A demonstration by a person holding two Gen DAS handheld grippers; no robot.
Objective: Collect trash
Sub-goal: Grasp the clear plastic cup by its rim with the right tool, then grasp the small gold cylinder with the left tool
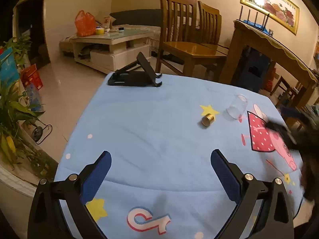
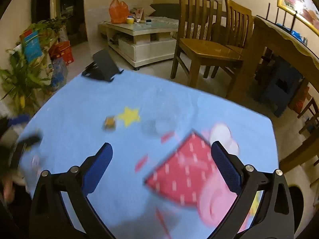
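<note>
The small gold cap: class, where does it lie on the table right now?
In the left wrist view the small gold cap lies right of centre on the blue cloth, beside a yellow star and left of the clear cup.

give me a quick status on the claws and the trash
Left claw open, empty. Right claw open, empty. Small gold cap and clear cup lying on blue cloth, untouched. Nothing blocking.

Cap (image 1: 207, 120) just left of glass (image 1: 236, 106); stand (image 1: 135, 73) behind, on table (image 1: 139, 139).
</note>
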